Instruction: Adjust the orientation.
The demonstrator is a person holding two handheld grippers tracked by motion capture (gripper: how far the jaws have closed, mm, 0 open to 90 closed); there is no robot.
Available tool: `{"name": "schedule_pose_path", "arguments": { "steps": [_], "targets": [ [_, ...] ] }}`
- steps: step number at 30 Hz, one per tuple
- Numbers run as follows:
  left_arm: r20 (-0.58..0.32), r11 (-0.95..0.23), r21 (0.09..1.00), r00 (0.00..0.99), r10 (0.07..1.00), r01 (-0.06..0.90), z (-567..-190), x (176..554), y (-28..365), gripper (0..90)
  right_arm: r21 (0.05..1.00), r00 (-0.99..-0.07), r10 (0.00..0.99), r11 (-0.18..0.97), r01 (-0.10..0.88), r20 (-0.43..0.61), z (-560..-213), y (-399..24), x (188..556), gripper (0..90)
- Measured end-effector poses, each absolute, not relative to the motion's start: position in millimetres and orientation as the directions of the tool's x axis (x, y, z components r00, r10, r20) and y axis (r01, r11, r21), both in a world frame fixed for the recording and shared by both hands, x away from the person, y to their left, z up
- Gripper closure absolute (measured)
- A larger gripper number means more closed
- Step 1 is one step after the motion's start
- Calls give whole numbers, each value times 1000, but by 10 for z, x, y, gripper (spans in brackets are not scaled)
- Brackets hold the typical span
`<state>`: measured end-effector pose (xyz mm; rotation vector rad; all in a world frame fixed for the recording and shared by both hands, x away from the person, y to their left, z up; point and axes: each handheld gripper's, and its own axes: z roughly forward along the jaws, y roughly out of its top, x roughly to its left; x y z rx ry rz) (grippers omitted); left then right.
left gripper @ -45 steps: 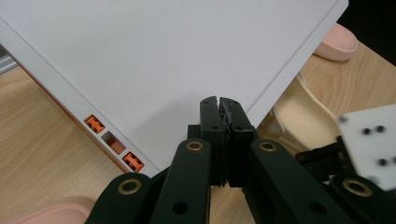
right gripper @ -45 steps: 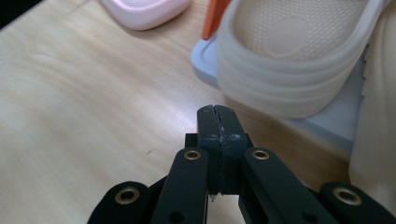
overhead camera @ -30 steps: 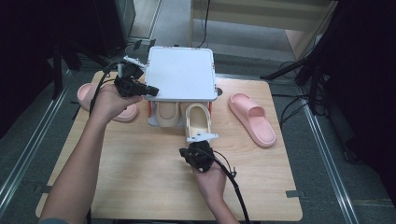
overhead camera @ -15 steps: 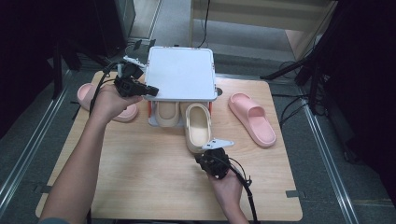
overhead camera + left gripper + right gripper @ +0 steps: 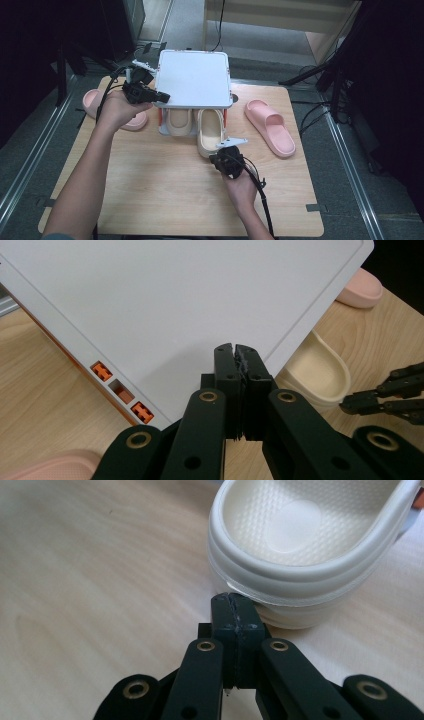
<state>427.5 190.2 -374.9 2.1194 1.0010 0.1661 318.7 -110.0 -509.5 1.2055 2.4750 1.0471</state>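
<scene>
Room: dark floor all around, with a wooden table [image 5: 150,190] in the middle.
Rack: a small white rack [image 5: 194,77] with a flat top stands at the back of the table.
Cream shoes: one cream shoe [image 5: 178,121] sits all the way under the rack. The other cream shoe [image 5: 210,134] is only partly in; its heel pokes out toward the person.
Pink shoes: one pink shoe [image 5: 270,127] lies out on the table, to the right of the rack. The other pink shoe [image 5: 114,111] lies to the left, partly behind the left hand.
Left claw: the left claw [image 5: 235,351] is squeezed together with nothing in it. It rests over the front left corner of the rack top, like it is keeping the rack from sliding.
Right claw: the right claw [image 5: 233,601] is squeezed together too, holding nothing. Its tip is right at the heel of the sticking-out shoe, touching it or almost.
Done: I think about one and a half shoes are put away.
Left to do: push this shoe fully in. Both pink shoes look like they need a spot too.
Shoe looks: soft, thick rim, bumpy inside, smooth oval at the heel.
</scene>
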Motion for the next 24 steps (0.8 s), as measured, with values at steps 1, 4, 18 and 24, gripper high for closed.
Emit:
{"name": "schedule_pose_path", "arguments": {
  "steps": [1,4,18,24],
  "targets": [
    [-195,-394,693,682,705,604,-3749,4275,1902,890,672,-649,751,418,612,124,-5095,-1100,3187,900],
    [-194,-394,693,683,704,603,-3750,4275,1903,890,681,-642,754,399,614,138,-5106,-1052,3320,900],
    [-199,-390,693,681,705,606,-3750,4277,1907,890,698,-592,788,326,637,171,-5109,-961,3809,900],
    [-202,-387,693,679,705,608,-3750,4277,1912,889,701,-580,788,294,649,207,-5131,-972,3839,900]
  ]
}}
